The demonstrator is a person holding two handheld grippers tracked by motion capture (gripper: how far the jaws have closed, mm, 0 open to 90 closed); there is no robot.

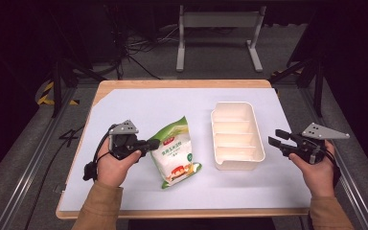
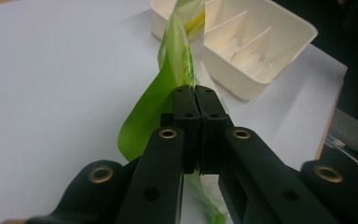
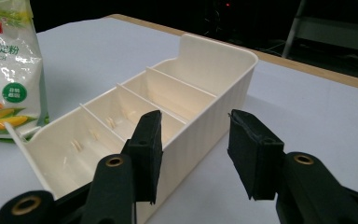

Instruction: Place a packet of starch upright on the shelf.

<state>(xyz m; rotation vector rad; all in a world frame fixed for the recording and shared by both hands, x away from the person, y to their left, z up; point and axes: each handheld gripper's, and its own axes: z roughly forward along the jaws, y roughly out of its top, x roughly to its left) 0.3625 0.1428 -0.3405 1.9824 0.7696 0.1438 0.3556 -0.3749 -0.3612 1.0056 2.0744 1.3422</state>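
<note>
My left gripper (image 2: 196,100) pinches the starch bag (image 1: 175,152) at frame centre by its soft, slippery edge; right gripper (image 3: 196,156) gapes.

Illumination fell from above onto the white table sheet (image 1: 124,191), which was bright and evenly lit, while the surrounding floor and room stayed dim to black. Shadows were soft — a faint one lay beside the cream tray (image 1: 257,139). In both gripper views the near jaws were blurred and dark; the bag (image 3: 9,70) appeared slightly soft — print partly legible.
</note>
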